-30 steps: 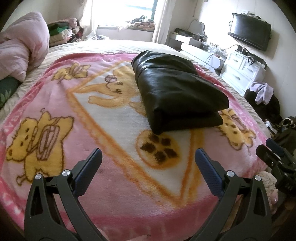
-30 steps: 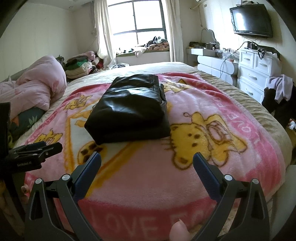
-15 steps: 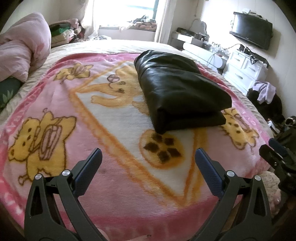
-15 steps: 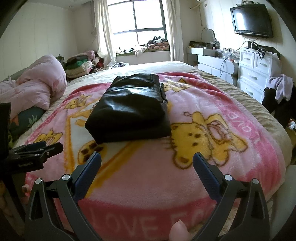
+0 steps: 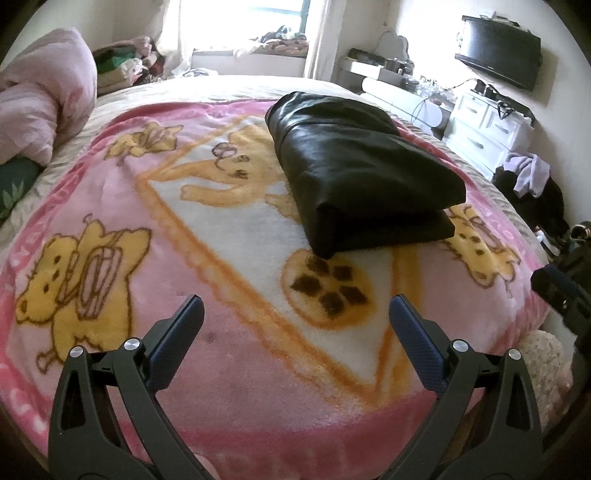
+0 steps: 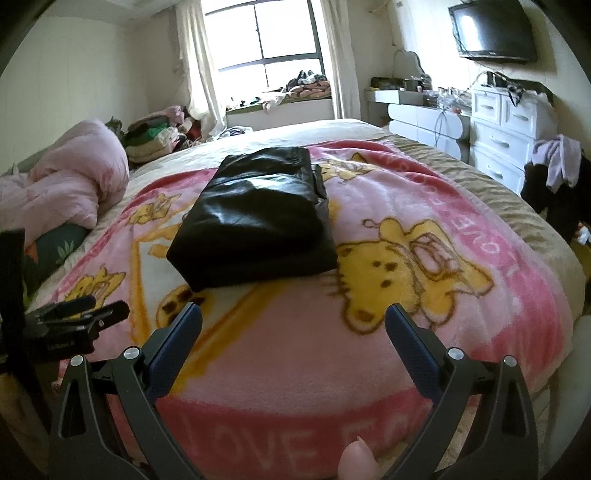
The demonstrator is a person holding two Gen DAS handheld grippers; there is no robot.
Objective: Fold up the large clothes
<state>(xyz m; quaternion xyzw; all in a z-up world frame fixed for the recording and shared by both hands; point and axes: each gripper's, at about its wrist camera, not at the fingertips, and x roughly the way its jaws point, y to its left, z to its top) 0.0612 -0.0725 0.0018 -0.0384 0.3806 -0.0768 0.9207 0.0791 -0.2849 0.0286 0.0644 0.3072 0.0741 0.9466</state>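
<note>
Both grippers, left (image 5: 295, 314) and right (image 6: 293, 321), hovering spread, empty; slick black leather garment (image 5: 362, 173) risking springing unfolded.

Daylit room, blown-out window (image 5: 258, 22), fisheye bending at dark edges, slight softness

— Bright daylight through a tall window (image 6: 269, 48) with pale curtains (image 6: 195, 66); cluttered sill below.
— Cream walls (image 6: 92, 74). Dark television (image 6: 493, 31) mounted high on the right.
— White dresser (image 6: 509, 129) beneath it, cables trailing over the top.
— Wide bed (image 6: 535, 221) under a pink cartoon blanket (image 6: 424, 332), crumpled pink duvet (image 6: 70, 177) at left, stacked clothes (image 6: 155, 136) behind.
</note>
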